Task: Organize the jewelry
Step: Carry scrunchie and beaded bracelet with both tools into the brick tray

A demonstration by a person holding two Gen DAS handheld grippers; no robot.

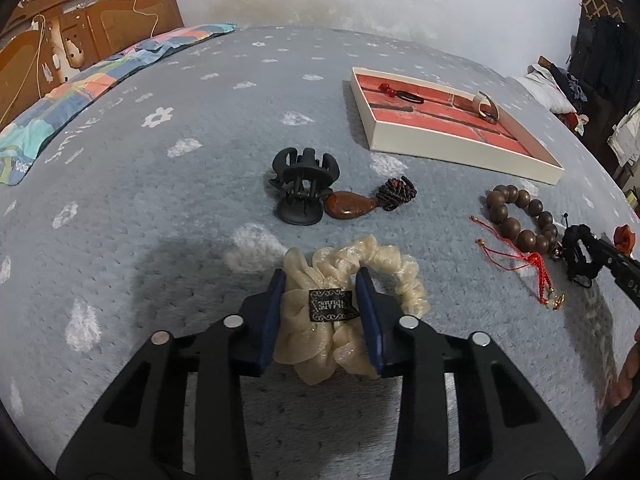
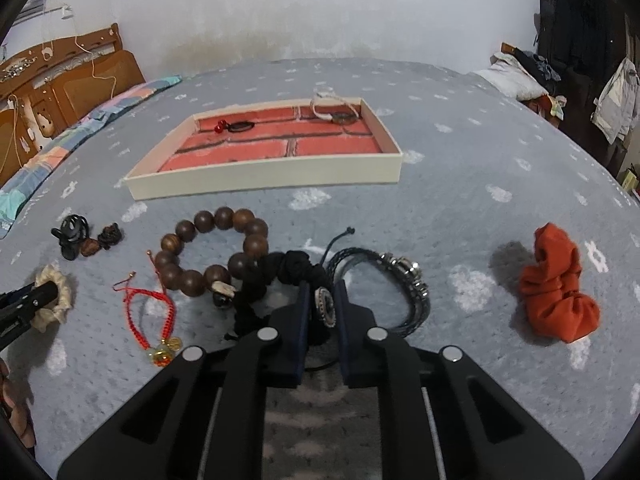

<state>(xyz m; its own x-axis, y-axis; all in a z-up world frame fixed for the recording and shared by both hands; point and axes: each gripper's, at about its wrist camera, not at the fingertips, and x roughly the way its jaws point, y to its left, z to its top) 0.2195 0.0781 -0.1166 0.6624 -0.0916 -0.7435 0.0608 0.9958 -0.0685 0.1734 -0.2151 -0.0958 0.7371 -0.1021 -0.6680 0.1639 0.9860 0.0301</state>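
Observation:
My left gripper (image 1: 322, 280) is shut on a cream scrunchie (image 1: 384, 268) with a black label, which lies on the grey bedspread. My right gripper (image 2: 322, 286) is shut on a black hair tie (image 2: 294, 266), gripping it at its silver ornament. The same grip shows at the right edge of the left wrist view, at the right gripper (image 1: 592, 254). A white tray (image 2: 264, 176) lined with a red brick print lies beyond; in it are a black tie with red beads (image 2: 236, 126) and a pale bracelet (image 2: 332, 104).
Loose on the bedspread lie a wooden bead bracelet (image 2: 208, 220), a red cord bracelet (image 2: 160, 312), a braided bracelet with metal charms (image 2: 400, 276), an orange scrunchie (image 2: 556, 292), a black claw clip (image 1: 304, 192) and a brown stone pendant (image 1: 348, 206). A wooden headboard (image 1: 80, 28) stands far left.

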